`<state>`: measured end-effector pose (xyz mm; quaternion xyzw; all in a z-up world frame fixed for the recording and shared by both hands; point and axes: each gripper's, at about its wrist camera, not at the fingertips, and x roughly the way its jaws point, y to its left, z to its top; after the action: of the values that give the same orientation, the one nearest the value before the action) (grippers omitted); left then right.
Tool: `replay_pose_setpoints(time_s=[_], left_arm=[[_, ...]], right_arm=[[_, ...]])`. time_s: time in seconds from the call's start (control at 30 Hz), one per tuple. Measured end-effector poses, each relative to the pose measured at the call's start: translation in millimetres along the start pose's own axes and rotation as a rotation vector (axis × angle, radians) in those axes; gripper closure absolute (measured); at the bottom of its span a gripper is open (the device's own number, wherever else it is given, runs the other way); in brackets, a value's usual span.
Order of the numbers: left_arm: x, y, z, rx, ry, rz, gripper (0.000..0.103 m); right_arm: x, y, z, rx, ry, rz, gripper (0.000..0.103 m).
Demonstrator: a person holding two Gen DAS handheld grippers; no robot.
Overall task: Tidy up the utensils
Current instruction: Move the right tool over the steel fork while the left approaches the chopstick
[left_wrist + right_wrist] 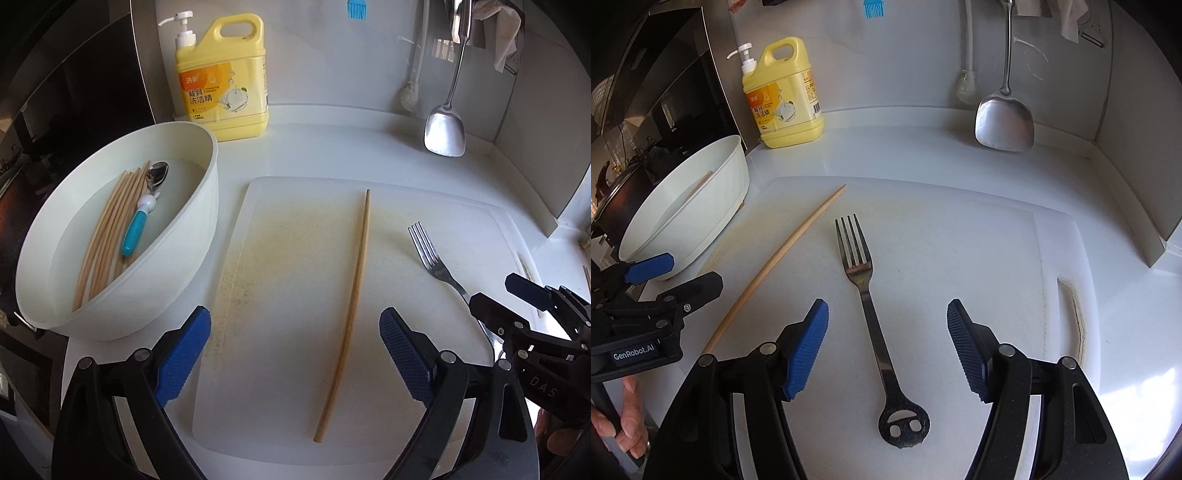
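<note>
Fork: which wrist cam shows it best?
Right wrist. The fork lies whole and centred on the cutting board, tines to cut-out handle end, between the open right gripper fingers. Left wrist shows only tines and neck at its right edge; the right gripper hides the handle.

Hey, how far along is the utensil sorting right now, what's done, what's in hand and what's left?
Done: a bundle of chopsticks and a blue-handled spoon already sit in the white bowl. In hand: nothing; the left tongs hang open over the single chopstick, the right tongs open over the fork. Left: that chopstick and fork, both loose on the cutting board.
</note>
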<state>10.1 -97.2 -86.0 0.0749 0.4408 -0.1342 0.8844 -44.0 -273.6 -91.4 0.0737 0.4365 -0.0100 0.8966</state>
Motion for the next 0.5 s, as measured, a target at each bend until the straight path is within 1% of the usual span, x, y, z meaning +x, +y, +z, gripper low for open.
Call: replay_pose_setpoints(time_s=[0.07, 0.17, 0.2, 0.33, 0.5], left_arm=[[6, 2, 1, -0.015, 0.0, -0.013, 0.012], [14, 1, 2, -0.017, 0.014, -0.019, 0.012], [16, -1, 3, -0.013, 0.016, -0.019, 0.012], [21, -4, 2, -0.006, 0.013, -0.026, 0.012], [32, -6, 1, 0.001, 0.035, -0.025, 0.012]], right_arm=[[7, 3, 4, -0.018, 0.005, 0.001, 0.039], [16, 12, 6, -0.086, 0.022, -0.059, 0.039], [19, 13, 6, -0.094, 0.025, -0.058, 0.039], [26, 10, 7, -0.076, 0.04, -0.05, 0.039], [30, 8, 8, -0.082, 0.038, -0.064, 0.039]])
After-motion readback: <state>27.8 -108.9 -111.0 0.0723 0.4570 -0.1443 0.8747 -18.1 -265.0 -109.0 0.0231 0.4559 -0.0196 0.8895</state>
